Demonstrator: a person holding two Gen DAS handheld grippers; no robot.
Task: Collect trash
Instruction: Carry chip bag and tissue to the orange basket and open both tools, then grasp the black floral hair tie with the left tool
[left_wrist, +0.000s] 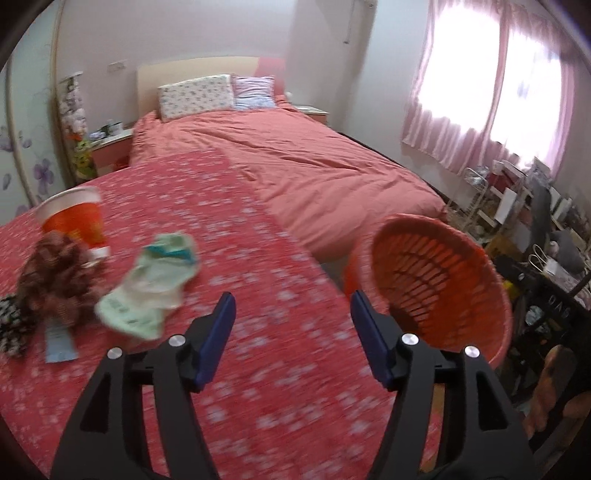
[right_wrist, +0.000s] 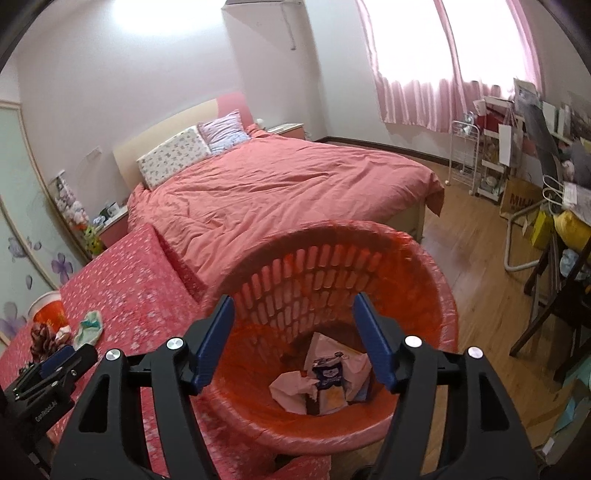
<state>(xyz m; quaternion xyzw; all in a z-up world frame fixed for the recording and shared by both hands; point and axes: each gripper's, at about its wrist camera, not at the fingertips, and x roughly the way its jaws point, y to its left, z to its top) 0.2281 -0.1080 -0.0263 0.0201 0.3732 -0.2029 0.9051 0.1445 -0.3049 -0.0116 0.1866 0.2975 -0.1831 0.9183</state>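
Hovering, left gripper: jaws spread wide, nothing between the blue pads; it hangs over the red flowered cover, pointing down and forward.
Right gripper: jaws likewise spread wide and empty, held above the mouth of the orange basket.
Basket: slotted plastic, lined with a thin red bag, standing on the wood floor at the edge of the flowered cover; in the left wrist view it sits just right of the left gripper.
Trash already in basket: crumpled white paper, a small blue-and-white packet and other wrappers at the bottom, directly under the right gripper.
Trash on the cover: crumpled pale green wrapper, ahead and left of the left gripper; orange-and-white paper cup farther left; a brown patterned crumpled item touching the cup's base; a light blue strip poking out below it. Blurred, so finer detail cannot be told.
Bed: salmon duvet beyond the flowered cover, two pillows at the headboard.
Window side: pink curtains, cluttered shelves beneath.
Cross view: left gripper shows at the lower left of the right wrist view, near the wrapper.
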